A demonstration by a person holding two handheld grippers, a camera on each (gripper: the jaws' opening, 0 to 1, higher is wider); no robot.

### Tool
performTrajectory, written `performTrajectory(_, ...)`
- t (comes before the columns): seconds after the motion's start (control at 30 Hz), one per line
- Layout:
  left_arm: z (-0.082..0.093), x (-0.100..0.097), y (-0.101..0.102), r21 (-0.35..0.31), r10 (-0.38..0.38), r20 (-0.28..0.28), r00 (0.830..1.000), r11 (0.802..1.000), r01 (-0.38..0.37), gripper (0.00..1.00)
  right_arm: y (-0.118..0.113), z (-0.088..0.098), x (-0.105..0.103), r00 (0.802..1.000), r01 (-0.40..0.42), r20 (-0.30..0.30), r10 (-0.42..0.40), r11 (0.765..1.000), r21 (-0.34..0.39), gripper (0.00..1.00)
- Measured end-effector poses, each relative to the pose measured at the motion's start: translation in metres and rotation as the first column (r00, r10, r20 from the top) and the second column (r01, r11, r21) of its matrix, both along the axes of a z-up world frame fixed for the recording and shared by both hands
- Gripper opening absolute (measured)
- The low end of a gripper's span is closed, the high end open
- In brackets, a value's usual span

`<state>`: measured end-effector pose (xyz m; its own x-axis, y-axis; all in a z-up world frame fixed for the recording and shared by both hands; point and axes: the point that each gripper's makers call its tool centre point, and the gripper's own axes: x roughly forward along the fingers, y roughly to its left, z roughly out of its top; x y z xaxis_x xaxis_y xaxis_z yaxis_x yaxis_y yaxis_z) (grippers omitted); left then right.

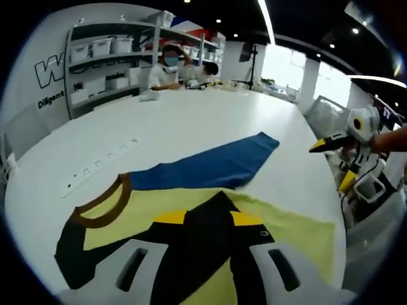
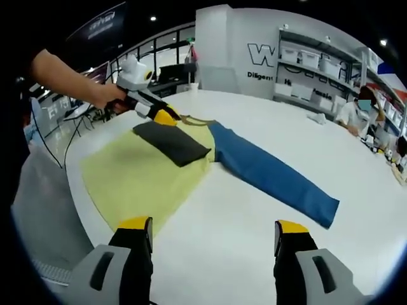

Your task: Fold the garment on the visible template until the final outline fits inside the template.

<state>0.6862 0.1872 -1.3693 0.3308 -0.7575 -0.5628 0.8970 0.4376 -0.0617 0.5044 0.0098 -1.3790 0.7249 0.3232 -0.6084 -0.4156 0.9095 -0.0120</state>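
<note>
- The right gripper (image 2: 213, 238) is seen in the right gripper view with its yellow-tipped jaws spread wide and nothing between them, held above the bare white bench (image 2: 254, 210) near its edge.
- The left gripper (image 1: 205, 264) is shown in the left gripper view low over the garment (image 1: 191, 216); its black, yellow-tipped jaws lie against the black and yellow cloth, and whether cloth is pinched cannot be told.
- In the right gripper view the same gripper, held by a person's hand (image 2: 102, 95), is seen at the garment's collar end, beside the black sleeve (image 2: 172, 143) folded onto the yellow body.
- The garment is spread flat along the near edge of the bench, its brown-trimmed collar (image 1: 102, 206) toward the bench's left side.
- The blue sleeve (image 1: 210, 165) is stretched out straight toward the middle of the bench.
- A white power strip (image 1: 102, 164) lies beyond the collar.
- Seated people (image 1: 168, 70) and shelving (image 1: 108, 63) are seen at the far end.
</note>
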Motion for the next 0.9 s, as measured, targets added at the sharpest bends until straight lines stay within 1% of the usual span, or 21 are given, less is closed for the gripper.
performTrajectory(0.03, 0.001, 0.000, 0.002, 0.002, -0.006, 0.006, 1.000, 1.000, 0.006, 0.32, 0.000, 0.000, 0.001, 1.000, 0.000, 0.002, 0.000, 1.000, -0.001, 0.76)
performTrajectory(0.1, 0.005, -0.002, 0.004, -0.018, -0.018, 0.013, 1.000, 1.000, 0.018, 0.35, -0.002, 0.001, 0.003, 1.000, 0.002, 0.005, -0.002, 1.000, 0.000, 0.77)
performTrajectory(0.17, 0.005, 0.000, 0.008, -0.001, -0.019, 0.026, 0.999, 1.000, 0.019, 0.38, -0.002, 0.002, 0.004, 1.000, 0.003, 0.008, -0.003, 1.000, 0.001, 0.77)
performTrajectory(0.23, 0.007, 0.000, 0.012, 0.004, -0.031, 0.055, 0.998, 1.000, 0.031, 0.40, -0.004, 0.003, 0.006, 1.000, 0.003, 0.009, -0.003, 1.000, 0.000, 0.77)
performTrajectory(0.6, 0.014, -0.003, 0.036, 0.016, -0.046, 0.084, 0.995, 0.999, 0.044, 0.49, -0.013, 0.009, 0.015, 0.999, 0.029, 0.022, -0.029, 1.000, 0.005, 0.80)
performTrajectory(0.67, 0.016, -0.005, 0.040, 0.010, -0.043, 0.083, 0.996, 0.999, 0.043, 0.51, -0.015, 0.010, 0.016, 0.999, 0.034, 0.022, -0.034, 0.999, 0.005, 0.80)
performTrajectory(0.8, 0.021, -0.011, 0.045, 0.011, -0.059, 0.108, 0.992, 0.998, 0.058, 0.58, -0.022, 0.010, 0.022, 0.999, 0.046, 0.023, -0.046, 0.999, -0.001, 0.79)
performTrajectory(0.9, 0.022, -0.012, 0.050, 0.015, -0.072, 0.120, 0.990, 0.997, 0.071, 0.64, -0.032, 0.011, 0.028, 0.998, 0.061, 0.023, -0.060, 0.998, -0.007, 0.78)
